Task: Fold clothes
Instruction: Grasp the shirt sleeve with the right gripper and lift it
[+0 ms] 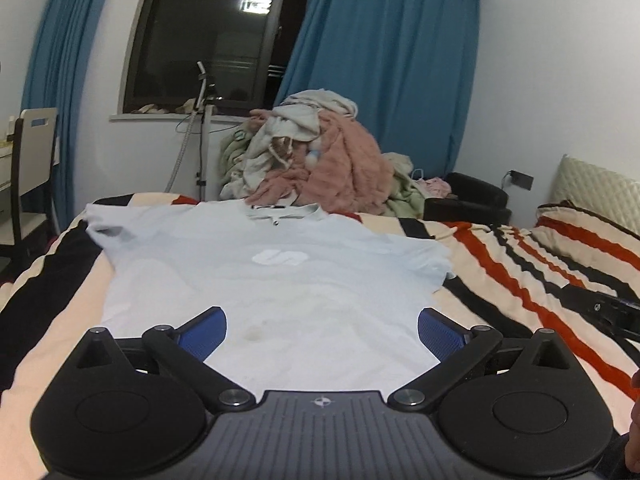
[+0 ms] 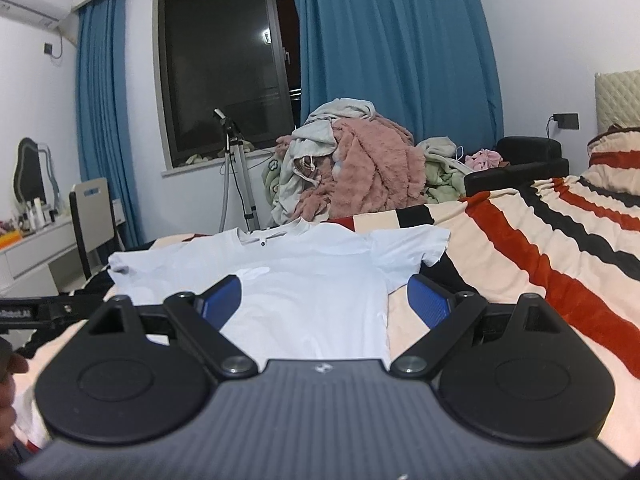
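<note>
Left tongs (image 1: 322,330) and right tongs (image 2: 324,300) both hang with jaws wide apart, holding nothing, over the near hem of the shirt (image 1: 272,280), spread flat on the striped bed (image 1: 520,280), collar toward the clothes pile (image 1: 320,152).

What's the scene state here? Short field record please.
surface: striped bedspread
garment: pale blue T-shirt, spread flat, collar away from the cameras
garment detail: white logo on chest, faint stain near hem
left gripper: open, over the hem, holding nothing
right gripper: open, over the shirt's right edge, holding nothing
background: clothes pile beyond the collar, blue curtains, dark window
fold progress: none visible
</note>
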Available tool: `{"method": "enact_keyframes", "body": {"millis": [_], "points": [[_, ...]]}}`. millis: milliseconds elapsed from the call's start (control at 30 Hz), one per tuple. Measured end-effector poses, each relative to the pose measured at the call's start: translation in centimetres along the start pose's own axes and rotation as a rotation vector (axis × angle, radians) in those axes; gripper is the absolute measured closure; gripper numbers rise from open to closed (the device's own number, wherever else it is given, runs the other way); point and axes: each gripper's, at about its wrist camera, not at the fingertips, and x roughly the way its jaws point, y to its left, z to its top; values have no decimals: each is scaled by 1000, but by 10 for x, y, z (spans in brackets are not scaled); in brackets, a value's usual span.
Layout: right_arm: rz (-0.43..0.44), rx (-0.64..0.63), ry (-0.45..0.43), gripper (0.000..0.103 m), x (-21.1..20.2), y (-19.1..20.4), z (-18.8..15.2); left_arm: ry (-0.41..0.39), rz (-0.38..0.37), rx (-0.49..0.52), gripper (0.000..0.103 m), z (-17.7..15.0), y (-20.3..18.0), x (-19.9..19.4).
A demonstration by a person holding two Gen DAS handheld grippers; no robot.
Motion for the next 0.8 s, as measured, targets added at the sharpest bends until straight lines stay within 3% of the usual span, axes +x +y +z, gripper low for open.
{"method": "enact_keyframes", "body": {"millis": [467,667,800], "points": [[-10,1,30,12,13,4,-2,2,4,-15,0,-3,-12,-1],[-13,52,79,12,52,0,3,25,20,-28,0,-7,-10,7],[-11,176,93,12,93,-20,13,42,42,-35,0,-10,-8,15]]}}
